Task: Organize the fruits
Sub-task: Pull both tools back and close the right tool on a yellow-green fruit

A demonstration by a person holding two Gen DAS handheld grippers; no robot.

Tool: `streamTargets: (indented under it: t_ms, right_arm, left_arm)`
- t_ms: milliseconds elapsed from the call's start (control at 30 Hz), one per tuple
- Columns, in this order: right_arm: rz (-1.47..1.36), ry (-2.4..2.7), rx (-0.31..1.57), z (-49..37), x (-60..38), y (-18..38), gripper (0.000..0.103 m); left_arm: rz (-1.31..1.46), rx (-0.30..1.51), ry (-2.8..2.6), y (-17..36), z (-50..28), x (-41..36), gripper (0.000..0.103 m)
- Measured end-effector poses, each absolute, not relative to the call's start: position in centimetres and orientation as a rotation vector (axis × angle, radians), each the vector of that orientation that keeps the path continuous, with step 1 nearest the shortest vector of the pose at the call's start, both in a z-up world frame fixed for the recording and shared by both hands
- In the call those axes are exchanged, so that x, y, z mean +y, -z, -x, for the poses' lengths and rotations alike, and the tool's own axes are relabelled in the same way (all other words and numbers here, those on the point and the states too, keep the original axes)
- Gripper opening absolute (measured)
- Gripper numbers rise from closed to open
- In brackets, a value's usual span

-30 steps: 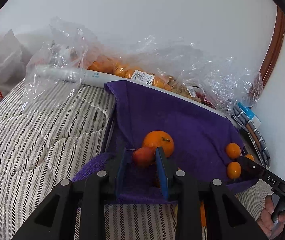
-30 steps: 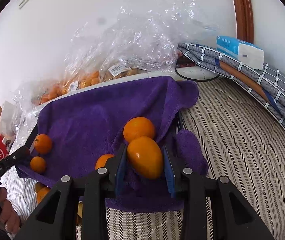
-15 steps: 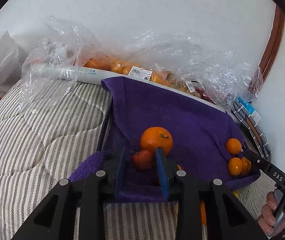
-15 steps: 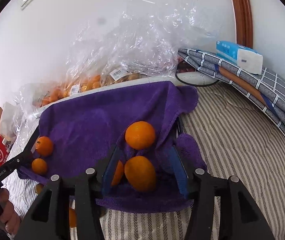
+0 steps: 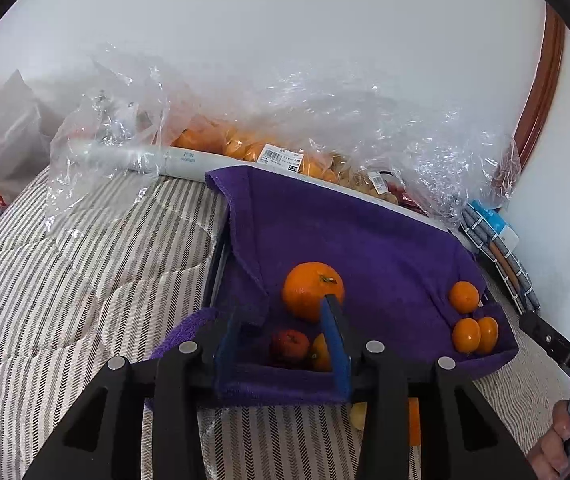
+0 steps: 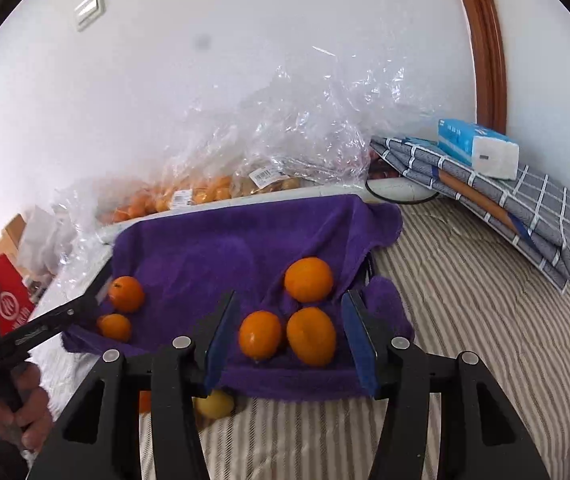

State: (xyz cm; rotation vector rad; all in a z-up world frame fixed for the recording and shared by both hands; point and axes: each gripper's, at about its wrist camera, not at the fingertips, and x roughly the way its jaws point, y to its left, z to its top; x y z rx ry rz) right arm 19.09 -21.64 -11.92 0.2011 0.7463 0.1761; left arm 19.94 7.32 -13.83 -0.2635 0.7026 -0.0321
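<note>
Our left tongs (image 5: 285, 344) have just been opening; we are seeing a small red fruit (image 5: 290, 345) lying free between them on the purple towel (image 5: 365, 240).

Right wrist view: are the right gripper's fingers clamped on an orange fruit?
No: the right gripper stands open, its blue fingers clear of the two orange fruits lying between them on the purple towel.

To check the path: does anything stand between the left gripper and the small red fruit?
Nothing visible does. The small red fruit lies between the jaws of the left gripper, which have just been opening.
</note>
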Motion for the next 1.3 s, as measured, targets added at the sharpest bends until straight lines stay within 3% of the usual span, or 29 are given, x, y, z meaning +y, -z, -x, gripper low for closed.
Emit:
streamTargets:
  t_ms: [167, 400, 767, 833, 1300]
  right_arm:
    - [-0.154, -0.225, 0.827, -16.3, -19.6, 12.5, 0.037]
    - [0.008, -0.289, 0.899, -14.9, -15.3, 14.4, 0.037]
    - [-0.038, -0.256, 1.004, -17.9, -14.6, 16.6, 0.037]
    - [-0.034, -0.250, 0.995, -17.9, -14.5, 16.7, 0.027]
    - [-0.079, -0.164, 0.856, -14.0, -19.6, 14.7, 0.026]
  left_arm:
    - [0.262, 0.669, 0.009, 13.2, -19.3, 7.7, 0.039]
    - [0.295, 0.673, 0.005, 13.4, -16.9, 8.9, 0.039]
    - [0.310, 0.718, 0.015, 14.3, -15.7, 10.2, 0.039]
    - [0.315, 0.736, 0.042, 14.5, -15.6, 9.9, 0.039]
    - [0.210, 0.843, 0.274, 15.6, -15.6, 4.1, 0.039]
